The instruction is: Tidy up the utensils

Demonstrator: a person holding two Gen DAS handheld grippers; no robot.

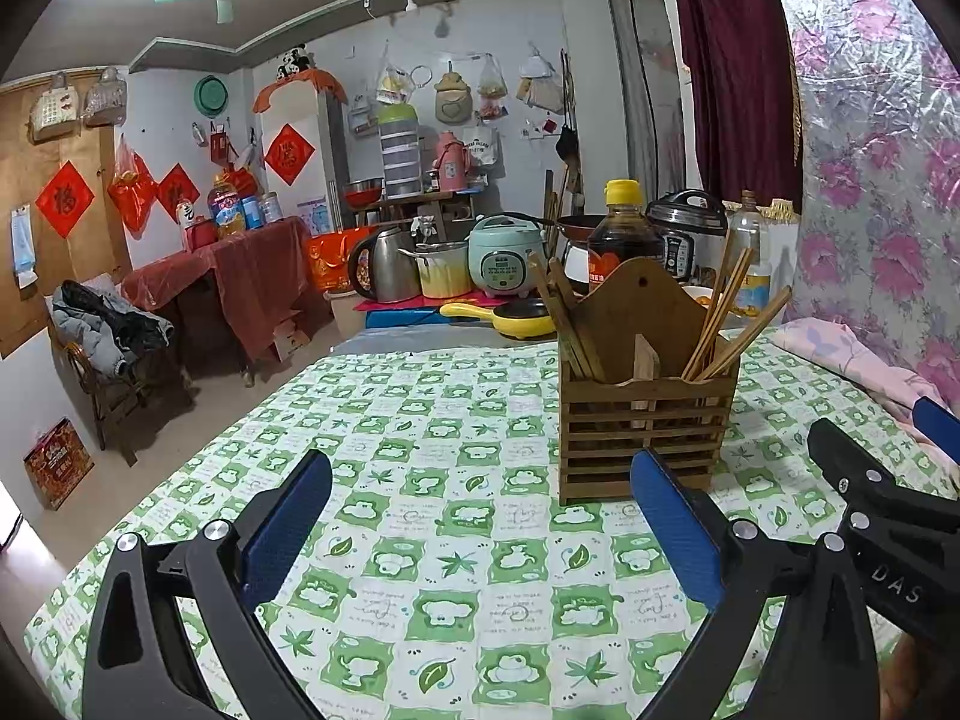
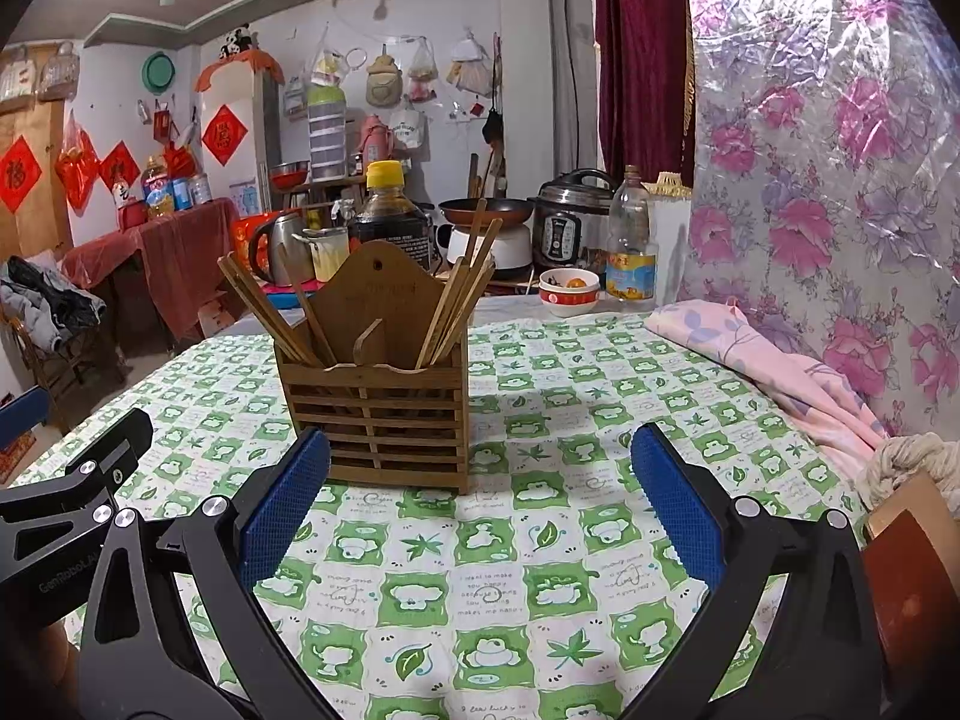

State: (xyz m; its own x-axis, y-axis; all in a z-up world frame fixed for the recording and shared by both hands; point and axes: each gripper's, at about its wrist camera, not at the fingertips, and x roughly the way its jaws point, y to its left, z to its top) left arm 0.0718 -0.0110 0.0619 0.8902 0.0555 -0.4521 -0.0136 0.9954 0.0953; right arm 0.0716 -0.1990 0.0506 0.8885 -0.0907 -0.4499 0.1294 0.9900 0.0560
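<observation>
Both sets of jaws are spread wide and carrying nothing: the left gripper (image 1: 480, 516) hangs above the green-and-white checked cloth (image 1: 456, 564) with bare fabric between its blue pads (image 1: 285, 525), and the right gripper (image 2: 480, 492) does the same, side by side with it. In the left wrist view the right gripper shows at the right edge; in the right wrist view the left one shows at the left edge. Just ahead stands the wooden slatted utensil holder (image 2: 378, 414), upright on the table, nearer the right gripper's left pad (image 2: 282, 507). A divider splits it into two compartments: one bunch of chopsticks (image 2: 270, 315) leans out to the left, another bunch (image 2: 465, 294) fans to the right. Behind the holder stand a dark sauce bottle with a yellow cap (image 2: 387, 210), a clear bottle (image 2: 630, 246) and a red-rimmed bowl (image 2: 567, 294). A pink floral cloth (image 2: 768, 366) lies along the right side.
</observation>
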